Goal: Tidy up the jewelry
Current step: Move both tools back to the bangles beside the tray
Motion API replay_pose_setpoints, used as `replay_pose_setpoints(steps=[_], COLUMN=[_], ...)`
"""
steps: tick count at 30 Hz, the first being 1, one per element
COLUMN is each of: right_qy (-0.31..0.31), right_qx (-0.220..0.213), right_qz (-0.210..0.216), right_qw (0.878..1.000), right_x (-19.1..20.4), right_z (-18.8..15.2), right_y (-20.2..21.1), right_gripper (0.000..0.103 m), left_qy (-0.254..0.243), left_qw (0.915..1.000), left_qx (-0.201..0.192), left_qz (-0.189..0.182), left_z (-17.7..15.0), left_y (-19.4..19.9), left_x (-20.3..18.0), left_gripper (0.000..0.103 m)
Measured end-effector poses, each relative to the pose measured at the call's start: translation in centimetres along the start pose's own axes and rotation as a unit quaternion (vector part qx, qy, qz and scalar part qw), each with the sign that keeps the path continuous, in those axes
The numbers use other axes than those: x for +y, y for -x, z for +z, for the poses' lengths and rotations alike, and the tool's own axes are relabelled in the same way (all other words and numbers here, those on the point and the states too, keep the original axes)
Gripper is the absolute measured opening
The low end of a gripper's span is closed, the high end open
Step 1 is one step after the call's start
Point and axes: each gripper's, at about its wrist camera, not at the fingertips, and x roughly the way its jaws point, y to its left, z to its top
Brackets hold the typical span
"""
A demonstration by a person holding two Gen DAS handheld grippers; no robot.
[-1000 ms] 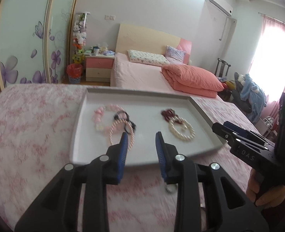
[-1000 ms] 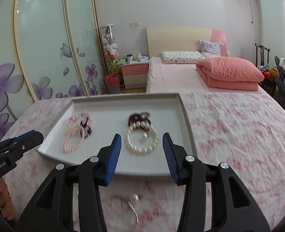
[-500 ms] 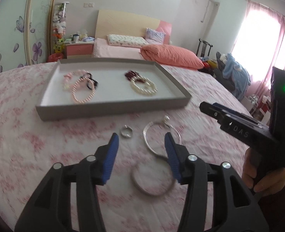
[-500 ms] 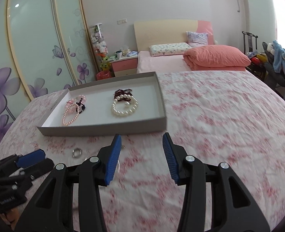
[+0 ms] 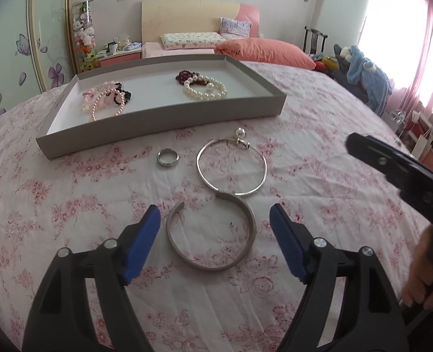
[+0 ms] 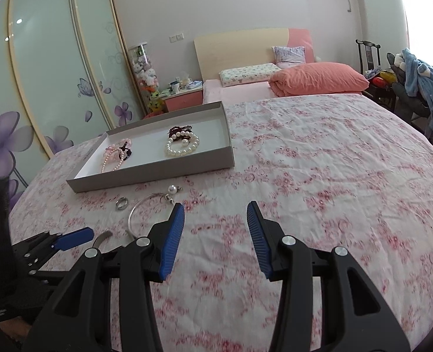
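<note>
Both grippers have been drawn back from the grey tray [image 5: 163,123], which was seen close under the fingers a second ago and is now farther off on the pink flowered bedspread [image 5: 319,152]. Three silver pieces, hidden or barely seen before, are now laid bare in front of the tray.

The left gripper [image 5: 215,243] is held low over the bedspread, and its jaws are opening; the open silver cuff [image 5: 247,252] lies on the cloth between the blue pads [image 5: 141,245], which are not touching it. Just beyond the cuff a thin silver bangle with a pearl charm [image 5: 231,167] is seen, its near edge almost touching the cuff's end. A small silver ring [image 5: 167,158] lies to the left of the bangle, near the tray's front wall.

Inside the tray, pink bead bracelets [image 5: 106,102] with a dark one are gathered on the left and a white pearl bracelet [image 5: 204,91] with a dark red strand on the right.

The right gripper [image 6: 215,236] is held with its fingers apart over bare cloth, nothing between them.
</note>
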Motion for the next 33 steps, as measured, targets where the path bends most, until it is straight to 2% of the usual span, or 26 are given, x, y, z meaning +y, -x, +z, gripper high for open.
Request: replay_pose_setpoints(steps=[6, 11, 15, 20, 28, 33], right_qy=[0.001, -0.007, -0.007, -0.004, 0.0, 0.009], right_qx=[0.005, 0.014, 0.014, 0.017, 0.024, 0.031], right_qz=[0.004, 0.005, 0.006, 0.008, 0.015, 0.019], right_qw=[1.0, 1.0, 1.0, 1.0, 1.0, 0.999], right_x=[0.1, -0.1, 0.0, 0.4, 1.1, 1.9], right_z=[-1.2, -1.6, -1.6, -1.6, -1.6, -1.5], right_y=[0.8, 0.6, 0.5, 0.2, -0.2, -0.5], right_gripper=[0.046, 0.046, 0.046, 0.046, 0.046, 0.046], left_qy=[-0.006, -0.016, -0.013, -0.004, 0.022, 0.053], left_qw=[0.9994, 0.9985, 0.9982, 0.998, 0.9957, 0.9912], left_qx=[0.028, 0.035, 0.032, 0.031, 0.032, 0.031], left_qz=[0.018, 0.039, 0.049, 0.055, 0.084, 0.117], left_z=[0.0, 0.0, 0.1, 0.3, 0.0, -0.1], left_y=[-1.1, -1.5, -1.6, -1.6, -0.9, -0.1], left_x=[-0.3, -0.8, -1.0, -0.4, 3.3, 7.5], left_gripper=[0.077, 0.076, 0.066, 0.066, 0.066, 0.066])
